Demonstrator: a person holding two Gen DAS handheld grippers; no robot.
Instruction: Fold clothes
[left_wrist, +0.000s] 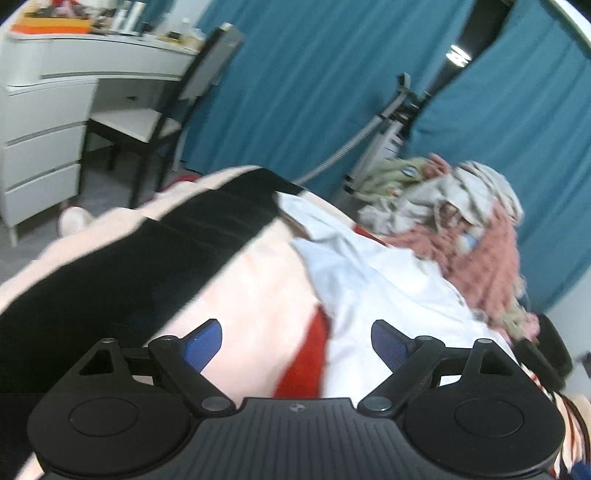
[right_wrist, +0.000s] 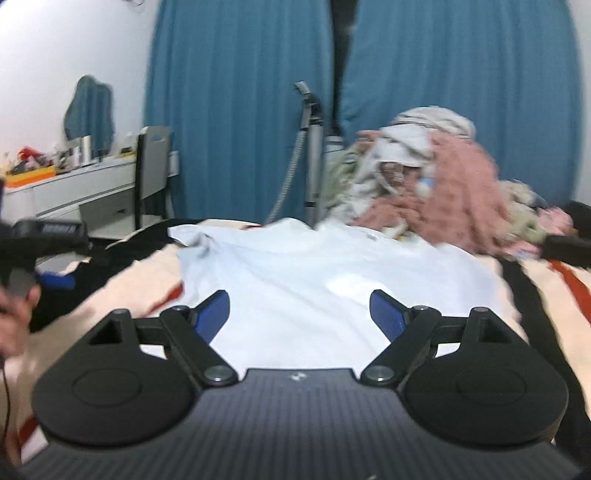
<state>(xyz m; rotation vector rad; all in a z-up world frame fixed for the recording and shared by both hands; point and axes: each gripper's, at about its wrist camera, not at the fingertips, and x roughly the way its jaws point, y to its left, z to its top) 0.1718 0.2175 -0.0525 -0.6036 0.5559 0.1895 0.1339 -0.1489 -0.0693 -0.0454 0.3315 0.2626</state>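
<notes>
Between spread jaws of right gripper (right_wrist: 299, 314): pale blue shirt (right_wrist: 314, 266) (rumpled); left gripper (left_wrist: 295, 341) likewise released, clothes pile (right_wrist: 424, 177) beyond.

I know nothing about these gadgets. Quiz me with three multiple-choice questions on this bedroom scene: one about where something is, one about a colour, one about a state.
1. Where is the pile of unfolded clothes?
A. On the chair
B. At the far end of the bed, before the curtains
C. On the floor by the desk

2. What colour are the curtains?
A. Teal blue
B. Yellow
C. Grey

3. How do the right gripper and left gripper stand?
A. Both shut on cloth
B. One open, one shut
C. Both open, holding nothing

Answers:
1 B, the heap sits beyond the white garment spread on the bed.
2 A, teal fabric fills the background in both views.
3 C, each pair of blue pads stands wide apart with nothing between them.
</notes>
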